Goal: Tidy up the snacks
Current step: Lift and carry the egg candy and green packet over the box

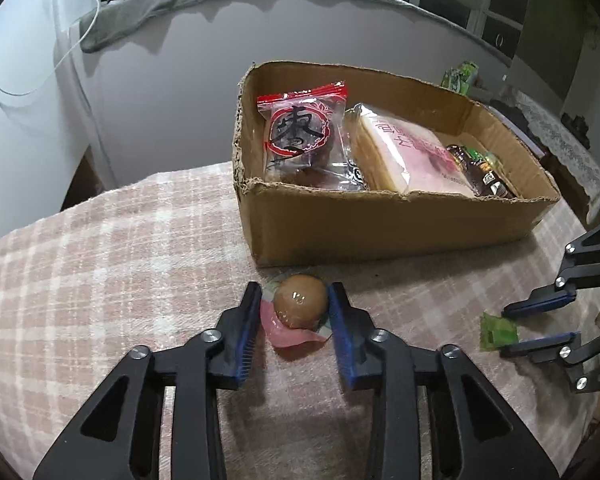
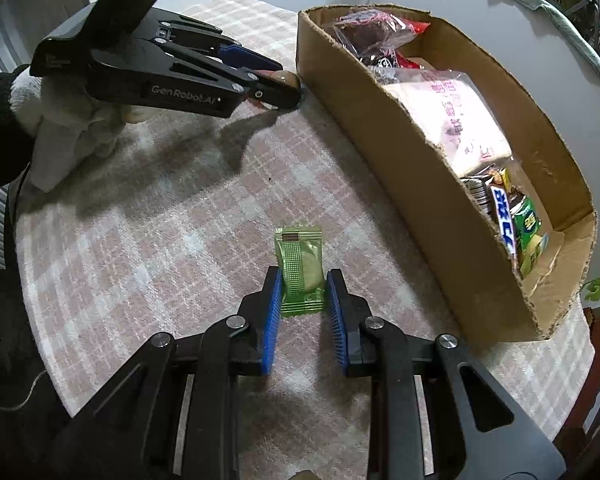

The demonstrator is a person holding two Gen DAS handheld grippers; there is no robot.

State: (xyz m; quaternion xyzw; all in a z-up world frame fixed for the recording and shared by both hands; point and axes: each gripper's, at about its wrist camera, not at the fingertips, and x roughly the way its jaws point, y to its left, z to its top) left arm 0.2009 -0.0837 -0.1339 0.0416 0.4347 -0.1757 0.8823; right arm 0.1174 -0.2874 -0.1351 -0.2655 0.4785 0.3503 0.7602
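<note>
A brown braised egg [image 1: 300,306] in a clear and pink wrapper lies on the plaid cloth just in front of the cardboard box [image 1: 380,232]. My left gripper [image 1: 295,288] straddles it: the right pad touches the egg, while a small gap shows at the left pad. A small green snack packet [image 2: 300,268] lies flat on the cloth, and my right gripper [image 2: 304,271] is shut on its two long edges. The left wrist view shows the right gripper [image 1: 505,331] and the green packet [image 1: 498,334] at the right edge. The right wrist view has the left gripper [image 2: 290,82] by the box corner.
The box [image 2: 380,120] holds a red date packet [image 1: 300,136], a pink-labelled cake pack [image 1: 412,152] and dark wrapped bars [image 1: 480,172]. A gloved hand [image 2: 60,120] holds the left gripper. The plaid cloth [image 1: 120,260] drops off at the left and near edges.
</note>
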